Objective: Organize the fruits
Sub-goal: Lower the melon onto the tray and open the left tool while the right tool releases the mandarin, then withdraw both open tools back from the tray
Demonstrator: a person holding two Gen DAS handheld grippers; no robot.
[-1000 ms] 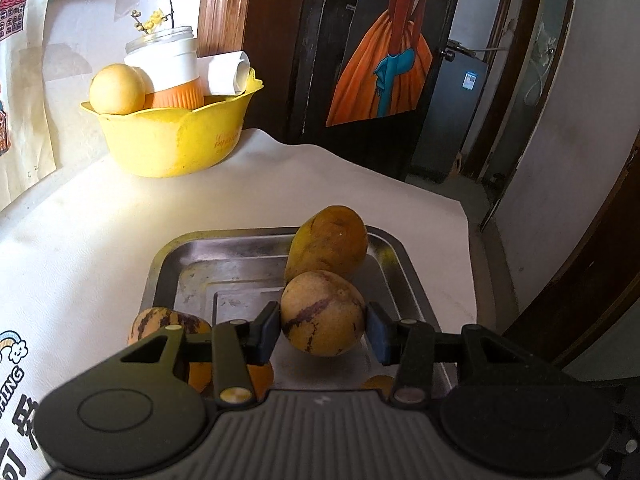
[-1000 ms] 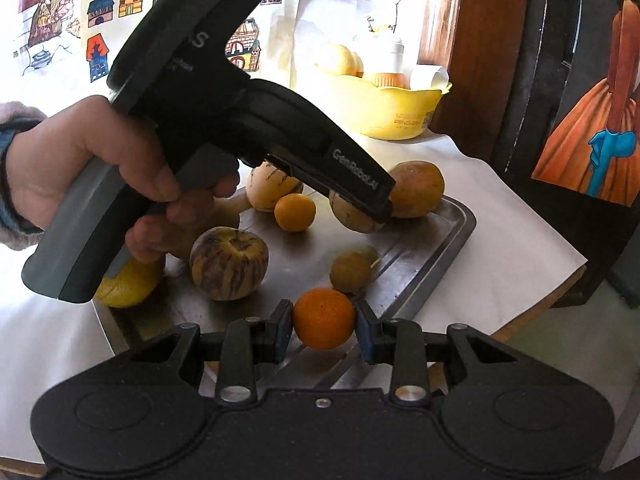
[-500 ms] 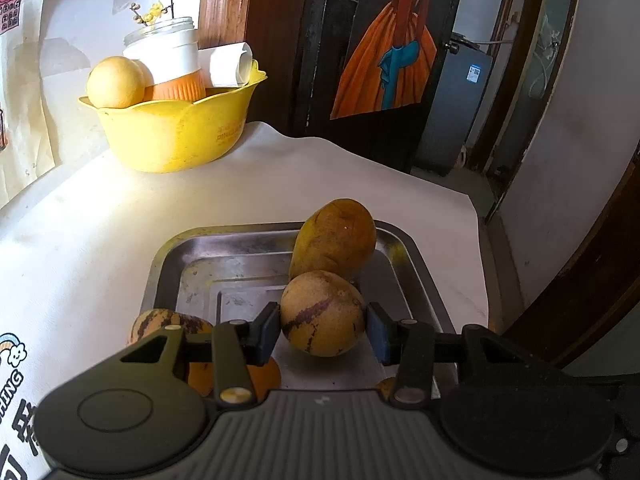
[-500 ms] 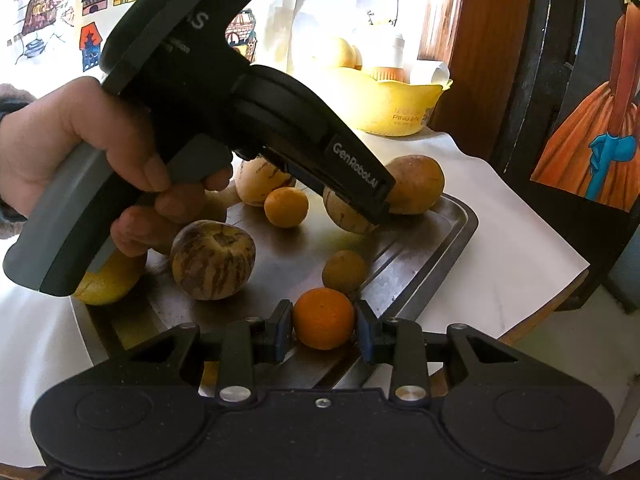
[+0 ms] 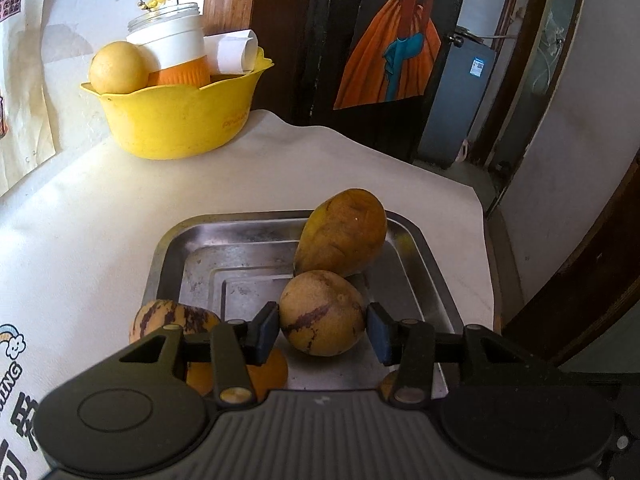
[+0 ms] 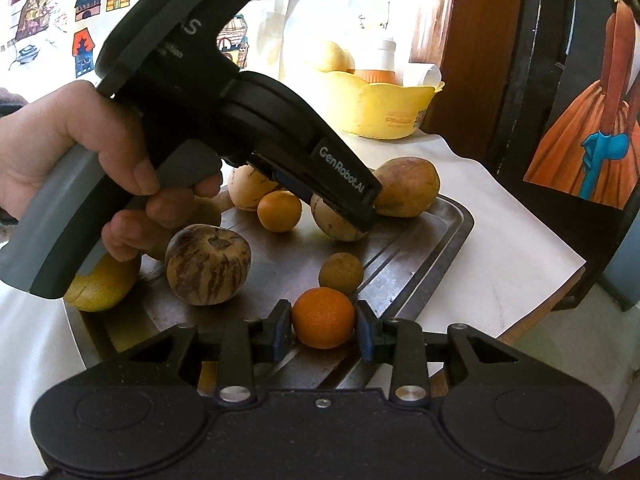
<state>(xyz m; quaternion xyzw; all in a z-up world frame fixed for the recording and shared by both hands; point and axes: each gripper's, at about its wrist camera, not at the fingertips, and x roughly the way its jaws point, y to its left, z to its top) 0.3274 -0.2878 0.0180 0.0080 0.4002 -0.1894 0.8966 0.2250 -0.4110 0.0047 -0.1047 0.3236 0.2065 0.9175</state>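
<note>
**Fruit Tray Inventory: Both Jaws Occupied**

Item 1. My left gripper (image 5: 322, 327) bracketed a tan, purple-streaked melon (image 5: 322, 313) resting on the steel tray (image 5: 420, 248). My left jaws stood a little apart from its sides, a sliver of gap showing at each pad, so I counted them as open around the fruit, not clamped.

Item 2. My right gripper (image 6: 322, 330) held a small orange (image 6: 323, 317) at the near edge of the tray (image 6: 448, 240). My right jaws were closed on it, both pads touching its skin.

Item 3. A large brownish-yellow mango-like fruit (image 5: 342, 232) lay at the tray's far right corner, touching the melon in item 1.

Item 4. A striped melon (image 6: 208, 264) sat toward the left of the tray, stem scar up.

Item 5. A second small orange (image 6: 279, 211) sat mid-tray; a pale melon (image 6: 250, 186) lay just behind it.

Item 6. A small brownish round fruit (image 6: 341, 273) lay just beyond the orange I held.

Item 7. A yellow fruit (image 6: 102, 282) rested at the tray's left edge, under the hand (image 6: 80, 140) gripping my left handle.

Item 8. A yellow bowl (image 5: 176, 120) stood well apart on the white-covered worktop (image 5: 100, 208), holding a round yellow fruit (image 5: 118, 67), a white-and-orange container (image 5: 176, 56) and a paper roll (image 5: 234, 52).
</note>
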